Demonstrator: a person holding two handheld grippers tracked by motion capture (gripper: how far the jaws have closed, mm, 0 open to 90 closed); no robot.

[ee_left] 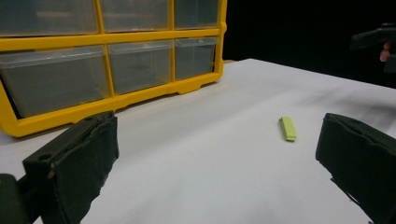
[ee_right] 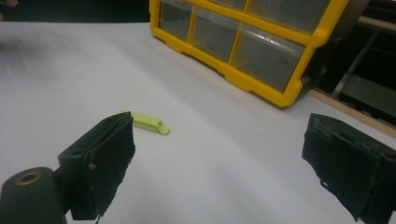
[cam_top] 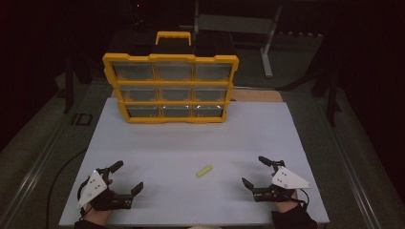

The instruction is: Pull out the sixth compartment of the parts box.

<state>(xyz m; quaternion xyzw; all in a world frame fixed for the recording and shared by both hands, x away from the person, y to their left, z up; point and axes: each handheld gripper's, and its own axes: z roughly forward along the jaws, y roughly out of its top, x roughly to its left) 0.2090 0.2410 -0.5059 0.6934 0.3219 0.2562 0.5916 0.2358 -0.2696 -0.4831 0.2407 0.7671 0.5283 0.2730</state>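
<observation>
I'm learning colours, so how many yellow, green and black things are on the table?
Yellow: 1, the drawer box
Green: 1, the small bar
Black: 2, the left gripper and the right gripper
Total: 4

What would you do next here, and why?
Probably reach the right gripper over to the green piece and set its jaws either side of it. Both grippers are open and hold nothing; the piece lies loose on the white table between them, slightly nearer the right one, well short of the yellow drawer box.
</observation>
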